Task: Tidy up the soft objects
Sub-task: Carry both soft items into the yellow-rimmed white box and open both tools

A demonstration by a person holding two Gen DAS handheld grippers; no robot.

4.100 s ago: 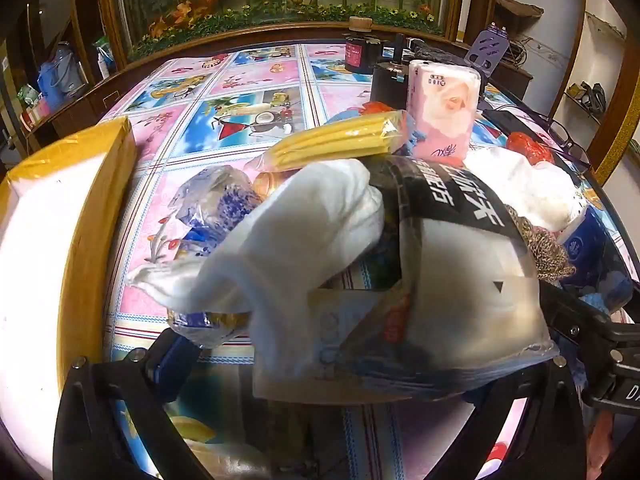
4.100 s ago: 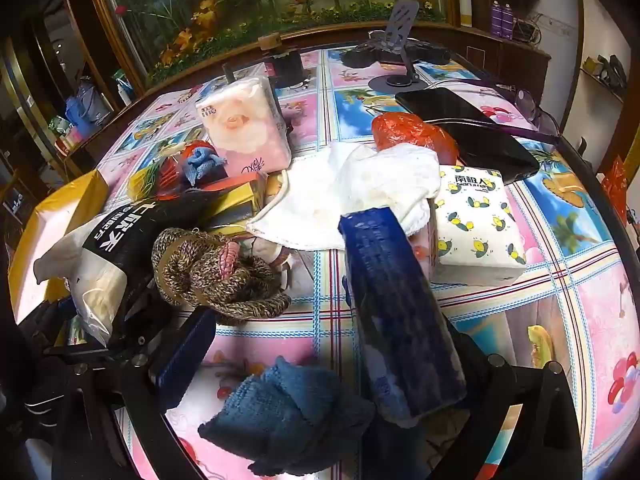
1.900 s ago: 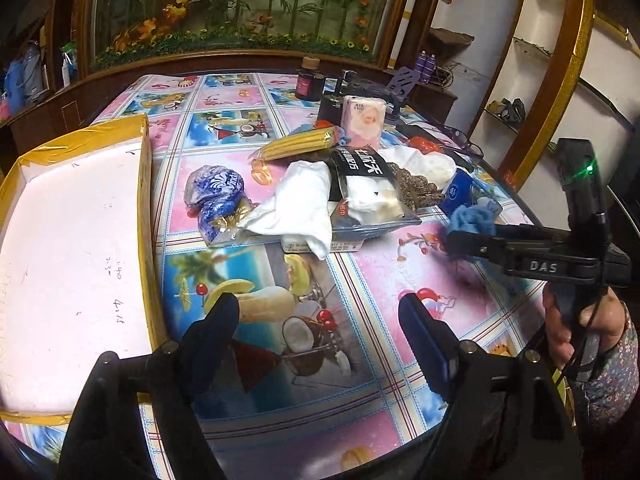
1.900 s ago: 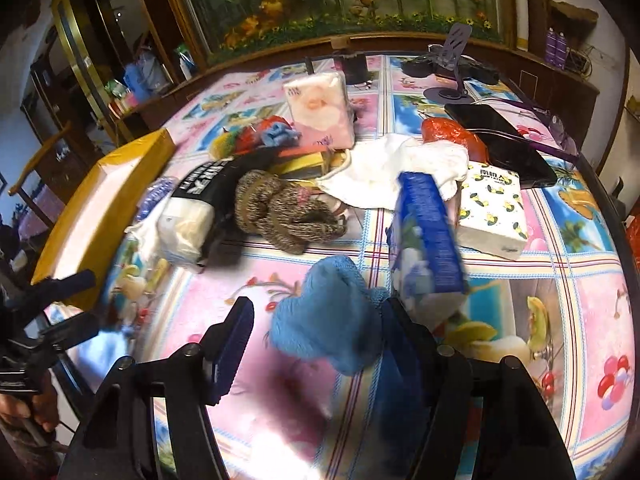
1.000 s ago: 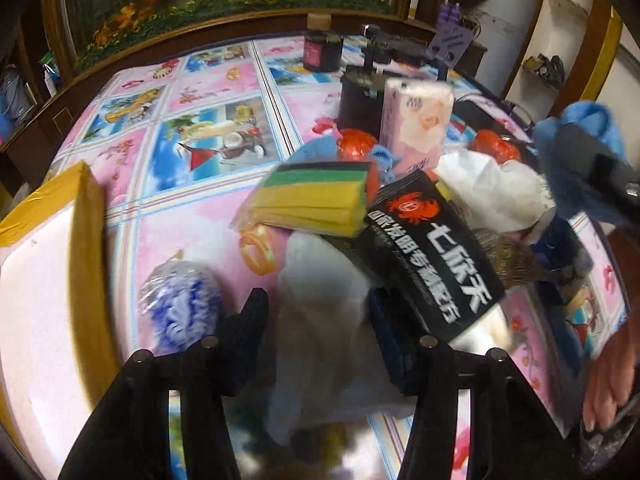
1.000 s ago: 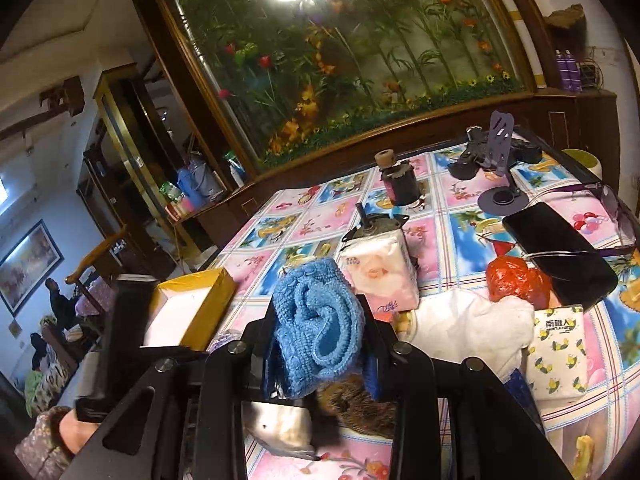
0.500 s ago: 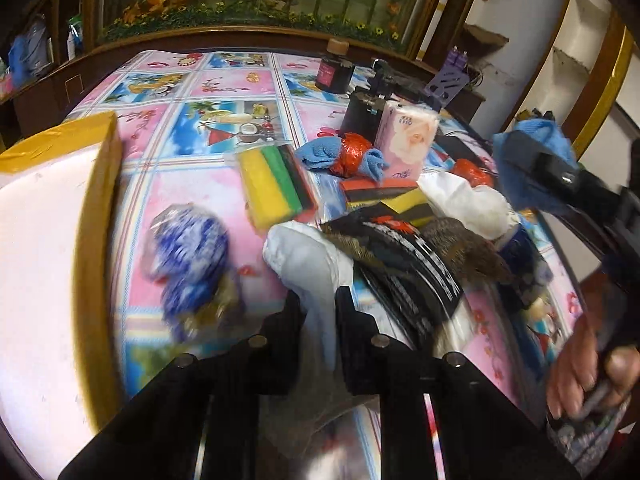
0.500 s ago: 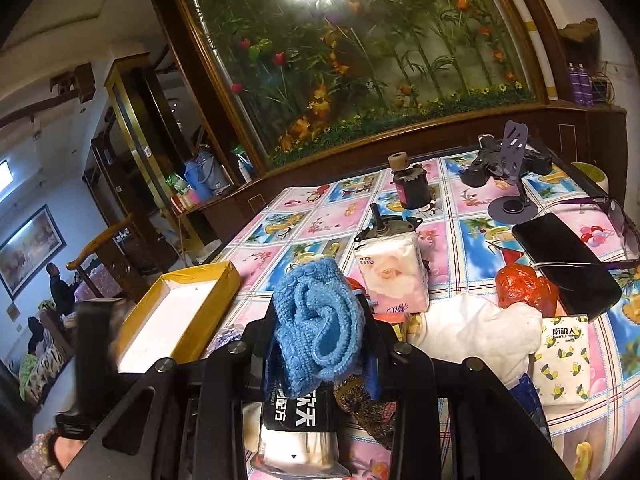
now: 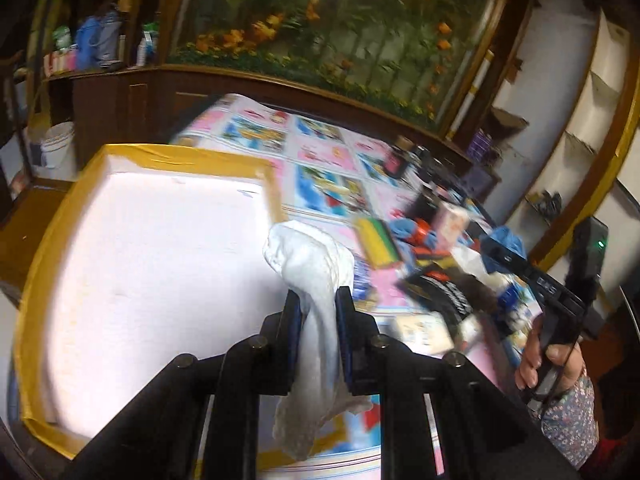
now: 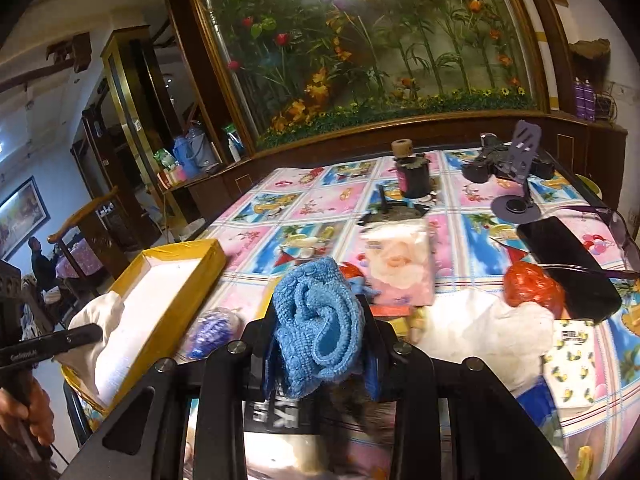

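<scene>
My left gripper is shut on a white cloth, which hangs limp over the right inner edge of the yellow-rimmed white box. In the right wrist view the same white cloth shows at the near end of the yellow box, held by the left gripper. A rolled blue knitted cloth is clamped in my right gripper, lifted above the pile on the table. From the left wrist view the blue cloth appears at the right gripper's tip.
The patterned tablecloth carries a pile: pink tissue pack, white towel, red bag, black packet, yellow-green sponge, blue wrapped bundle. A phone stand, dark jar and black phone stand behind.
My left gripper closed on the white cloth, lifted it off the pile and swung left over the yellow box. The right gripper keeps holding the blue cloth, nearly still.
</scene>
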